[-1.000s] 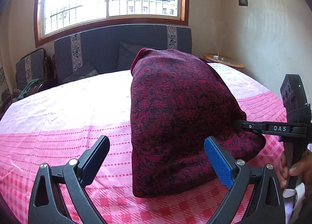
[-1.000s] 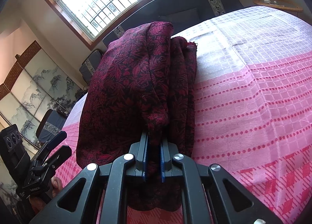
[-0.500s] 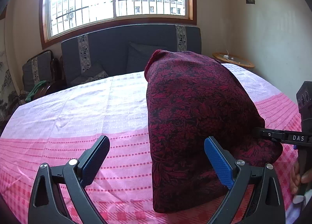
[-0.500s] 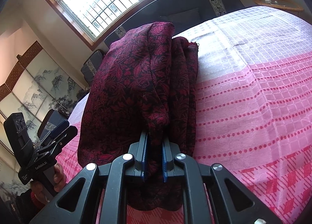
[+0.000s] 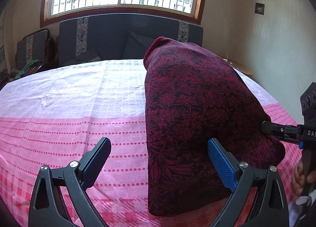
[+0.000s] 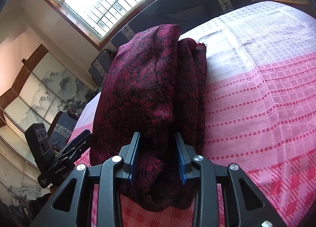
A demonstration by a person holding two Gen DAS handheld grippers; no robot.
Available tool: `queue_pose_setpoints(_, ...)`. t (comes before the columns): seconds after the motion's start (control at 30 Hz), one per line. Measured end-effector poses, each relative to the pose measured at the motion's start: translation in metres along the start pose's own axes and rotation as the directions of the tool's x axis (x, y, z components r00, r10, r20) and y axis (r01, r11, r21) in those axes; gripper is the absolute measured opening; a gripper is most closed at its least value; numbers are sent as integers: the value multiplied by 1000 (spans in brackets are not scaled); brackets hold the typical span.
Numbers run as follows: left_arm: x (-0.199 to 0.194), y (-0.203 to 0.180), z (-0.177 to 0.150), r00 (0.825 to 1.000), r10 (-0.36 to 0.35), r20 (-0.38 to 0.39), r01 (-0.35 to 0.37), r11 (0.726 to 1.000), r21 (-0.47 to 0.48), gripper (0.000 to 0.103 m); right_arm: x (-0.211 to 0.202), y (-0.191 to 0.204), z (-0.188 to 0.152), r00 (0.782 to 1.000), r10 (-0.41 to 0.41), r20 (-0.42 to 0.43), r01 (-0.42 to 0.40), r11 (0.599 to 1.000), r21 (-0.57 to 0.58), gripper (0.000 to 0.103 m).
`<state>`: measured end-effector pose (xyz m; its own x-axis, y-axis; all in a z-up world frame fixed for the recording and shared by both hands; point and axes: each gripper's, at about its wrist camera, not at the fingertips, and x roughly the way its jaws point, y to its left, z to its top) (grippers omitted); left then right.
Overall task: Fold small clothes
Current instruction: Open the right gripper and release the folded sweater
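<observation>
Right gripper (image 6: 158, 154): jaws opening, a fold of the dark red patterned cloth (image 6: 144, 96) between its fingers, the rest piled ahead on the pink checked bedspread (image 6: 256, 98). Left gripper (image 5: 158, 167): spread wide, empty, the cloth's near left edge between its fingers.
</observation>
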<state>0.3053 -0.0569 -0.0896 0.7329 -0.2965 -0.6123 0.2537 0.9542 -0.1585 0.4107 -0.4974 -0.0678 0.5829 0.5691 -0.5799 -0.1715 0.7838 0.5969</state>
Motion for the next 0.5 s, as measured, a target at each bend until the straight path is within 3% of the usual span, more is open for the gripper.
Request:
queue_pose_setpoints(0.17,1,3,0,999,-45,8,45,998,-50,97,-9,10,43,999,-49,22,50,997,-51,51)
queue_pose_setpoints(0.2,0,3,0,999,-48,8,48,997,-56,97,-4,8,56,999,-45,16,46,998,-41,71)
queue_pose_setpoints(0.23,0,5,-1,998,-53,13,54,996,-64,97,2,6,70,999,-34,13,34,999,-28,76)
queue_pose_setpoints(0.43,-2,14,-4,996,-91,9,92,990,-108,97,54,-11,146,999,-38,-17,38,998,42,74)
queue_pose_setpoints(0.47,-1,17,-4,995,-97,5,97,988,-120,97,64,-14,152,998,-40,-38,42,997,58,69)
queue_pose_setpoints(0.5,0,21,-5,995,-104,2,103,985,-135,97,72,-14,155,998,-35,-54,38,998,59,37)
